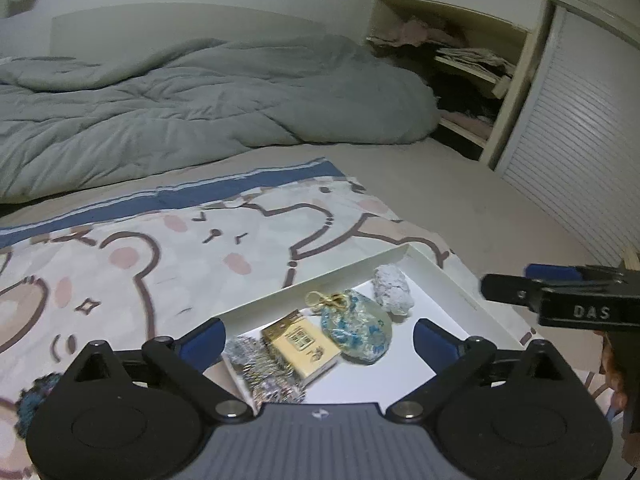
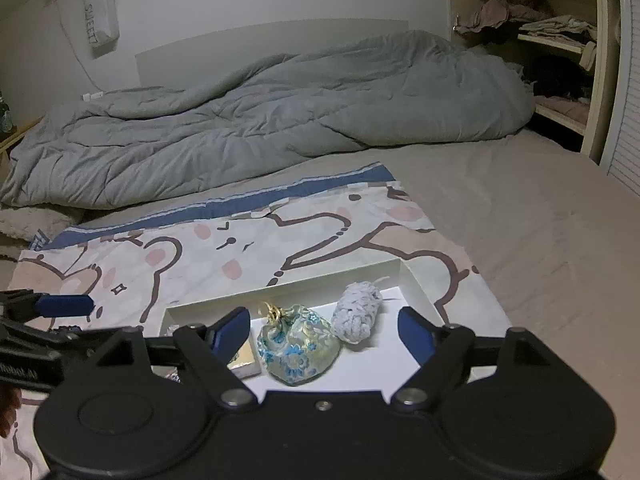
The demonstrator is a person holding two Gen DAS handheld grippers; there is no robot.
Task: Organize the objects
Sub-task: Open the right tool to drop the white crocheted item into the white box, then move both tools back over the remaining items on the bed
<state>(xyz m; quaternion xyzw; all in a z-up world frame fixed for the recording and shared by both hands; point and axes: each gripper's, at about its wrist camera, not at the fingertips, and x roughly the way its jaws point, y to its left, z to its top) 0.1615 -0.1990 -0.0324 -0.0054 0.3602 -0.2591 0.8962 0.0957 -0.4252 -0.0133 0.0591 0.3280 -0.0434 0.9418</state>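
While both claws hang above the tray (image 1: 472,300), check contents from left to right: a silvery bundle (image 1: 262,372), possibly tinsel through the blur, a box (image 1: 300,346), a pouch (image 1: 356,330), then a yarn roll (image 1: 392,288). Left claw (image 1: 316,338) stands wide and empty; right claw (image 2: 324,334) also spread, holding nothing. Judged step: withdrawal. Lift clear of the rim; leave every item undisturbed on the bed.
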